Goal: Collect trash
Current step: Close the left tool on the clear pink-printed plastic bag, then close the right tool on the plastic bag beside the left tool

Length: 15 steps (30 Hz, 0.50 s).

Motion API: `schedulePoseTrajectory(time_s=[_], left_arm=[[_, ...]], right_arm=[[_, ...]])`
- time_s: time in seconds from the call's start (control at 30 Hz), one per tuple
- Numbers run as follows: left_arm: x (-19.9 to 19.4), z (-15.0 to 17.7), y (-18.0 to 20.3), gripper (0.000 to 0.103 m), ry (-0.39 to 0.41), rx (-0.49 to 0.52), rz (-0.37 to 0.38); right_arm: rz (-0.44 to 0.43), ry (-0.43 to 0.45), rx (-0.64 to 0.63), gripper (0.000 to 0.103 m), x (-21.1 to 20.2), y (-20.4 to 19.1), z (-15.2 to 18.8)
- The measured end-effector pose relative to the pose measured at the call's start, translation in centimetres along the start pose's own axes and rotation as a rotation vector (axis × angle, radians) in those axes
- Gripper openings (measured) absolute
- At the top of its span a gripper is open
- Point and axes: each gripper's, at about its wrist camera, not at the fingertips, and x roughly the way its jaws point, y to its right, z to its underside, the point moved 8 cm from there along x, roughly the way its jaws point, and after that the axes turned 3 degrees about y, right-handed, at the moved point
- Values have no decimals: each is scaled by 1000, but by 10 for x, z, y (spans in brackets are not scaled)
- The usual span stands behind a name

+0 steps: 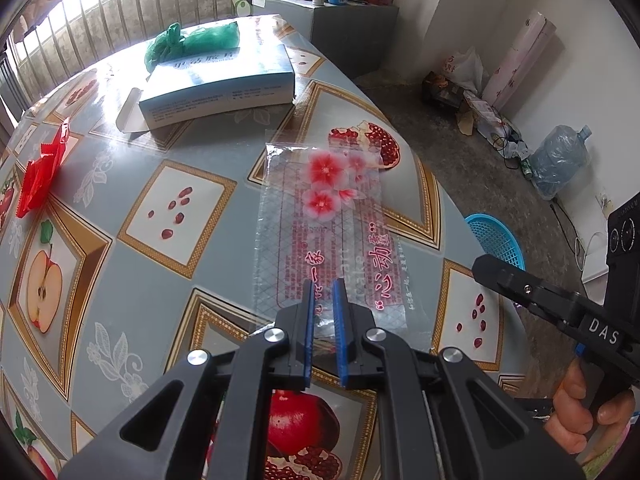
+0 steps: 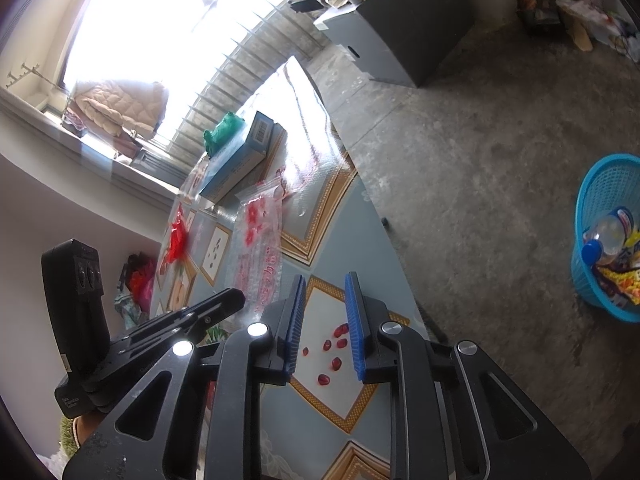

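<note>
On the fruit-patterned tablecloth (image 1: 120,184), your crumpled red foil wrapper (image 1: 42,172) lies far left, with the green plastic bag (image 1: 192,42) and the open blue-and-white cardboard box (image 1: 218,82) behind it. Your left gripper (image 1: 323,292) has its blue pads spread a little apart, straddling the near end of the clear flower-printed plastic wrapper (image 1: 328,216), which lies flat mid-table. Your right gripper (image 2: 325,290) hangs open over the table edge, grasping nothing. On the floor to the right sits the blue mesh plastic basket (image 2: 600,200), already holding trash.
</note>
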Motion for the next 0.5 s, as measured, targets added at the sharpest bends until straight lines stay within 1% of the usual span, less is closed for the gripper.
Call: schedulePoseTrajectory(time_s=[0.5], left_arm=[[-1,1,0,9,4,1,11]], right_arm=[[9,-1,-2,20,0,2,0]])
